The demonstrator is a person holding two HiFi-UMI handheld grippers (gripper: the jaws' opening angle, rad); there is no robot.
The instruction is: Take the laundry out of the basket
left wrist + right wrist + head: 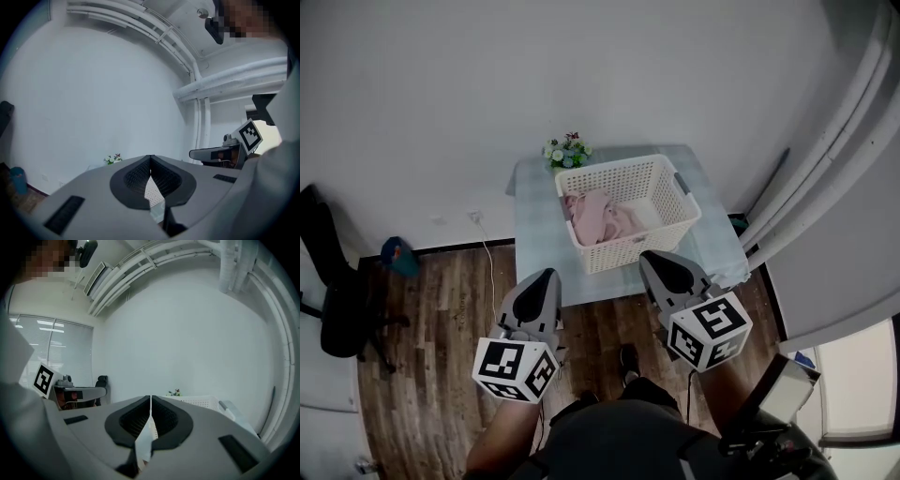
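Left claw (546, 275) pressed together and empty, right claw (649, 255) likewise, both above the table's (534, 253) near edge, pink laundry (600, 216) inside the white basket (628, 246) toward the far edge.

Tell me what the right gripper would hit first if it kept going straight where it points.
Most likely the near wall of the basket. The right gripper, jaws shut, aims at it with only open air between. Depth is hard to judge, so it might pass just over the rim.
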